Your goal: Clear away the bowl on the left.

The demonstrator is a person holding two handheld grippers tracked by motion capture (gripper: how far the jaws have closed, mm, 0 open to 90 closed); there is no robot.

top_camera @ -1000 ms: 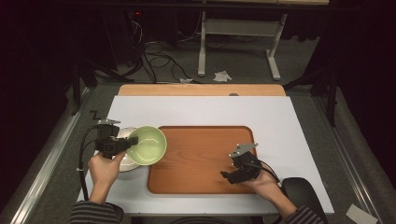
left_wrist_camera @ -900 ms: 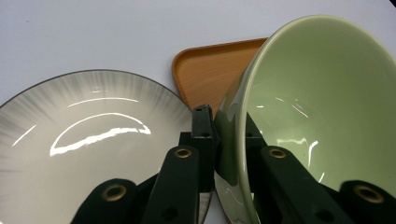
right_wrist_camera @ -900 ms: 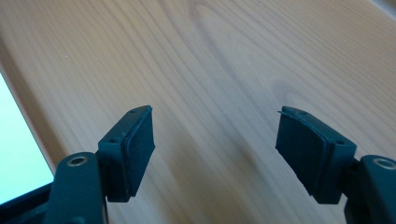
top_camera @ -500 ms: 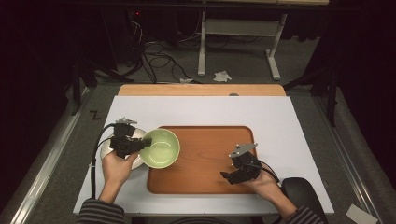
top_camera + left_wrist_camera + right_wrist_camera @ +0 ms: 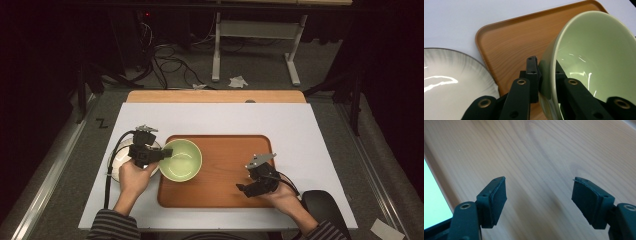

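The left gripper (image 5: 159,154) was clamped on the rim of the green bowl (image 5: 181,160), one jaw outside the wall and the other inside it, as the left gripper view showed close up (image 5: 544,82). In that view the bowl (image 5: 594,60) hung tilted, its mouth turned toward three o'clock, above the near corner of the wooden tray (image 5: 509,42). From the high view the bowl sat over the tray's (image 5: 235,165) nine-o'clock end, overlapping its edge, with the gripper's jaws pointing toward three o'clock. Just at nine o'clock of the bowl, partly under the left hand (image 5: 134,175), lay a white plate (image 5: 118,162) on the desk (image 5: 220,117); the left gripper view showed its (image 5: 449,82) grey-streaked rim just beside the tray's corner.

The right gripper (image 5: 247,188) rested low over the tray's five-o'clock part, held by the right hand (image 5: 282,195), well apart from the bowl. Its jaws stood wide apart with nothing between them, the bare wood grain of the tray (image 5: 536,157) showing beneath them in the right gripper view (image 5: 539,200).
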